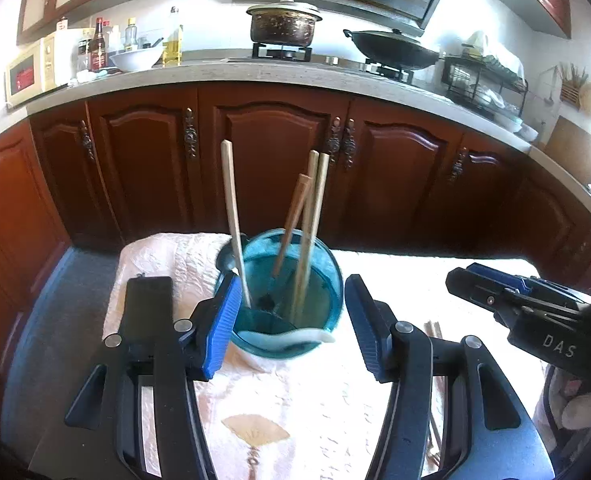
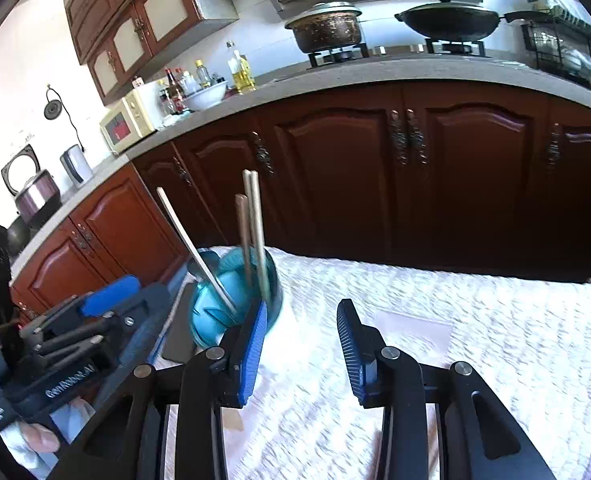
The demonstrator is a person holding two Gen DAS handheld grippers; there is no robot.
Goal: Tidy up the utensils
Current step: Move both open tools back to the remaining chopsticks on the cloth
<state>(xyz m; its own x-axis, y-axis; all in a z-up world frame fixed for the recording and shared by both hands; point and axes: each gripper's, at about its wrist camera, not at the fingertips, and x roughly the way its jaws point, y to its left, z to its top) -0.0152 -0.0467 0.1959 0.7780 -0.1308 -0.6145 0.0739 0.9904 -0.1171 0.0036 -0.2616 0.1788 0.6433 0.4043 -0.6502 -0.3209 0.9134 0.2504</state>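
A translucent blue cup (image 1: pixel 315 292) stands on the cloth-covered table (image 1: pixel 327 400). Several wooden chopsticks (image 1: pixel 315 208) lean upright in it, and a white spoon (image 1: pixel 295 340) lies low inside. My left gripper (image 1: pixel 293 324) is open; the cup sits between its blue pads, with a clear gap at the right pad. In the right wrist view the cup (image 2: pixel 211 304) and its chopsticks (image 2: pixel 257 232) are just left of my right gripper (image 2: pixel 301 340), which is open with only cloth between its fingers. Each gripper shows at the edge of the other's view: right gripper (image 1: pixel 495 292), left gripper (image 2: pixel 95 312).
A flat black object (image 1: pixel 147 300) lies on the cloth left of the cup. More brown sticks (image 1: pixel 433 328) lie on the table by the left gripper's right finger. Dark wooden cabinets (image 1: pixel 279 168) stand beyond the table's far edge, under a counter with pots.
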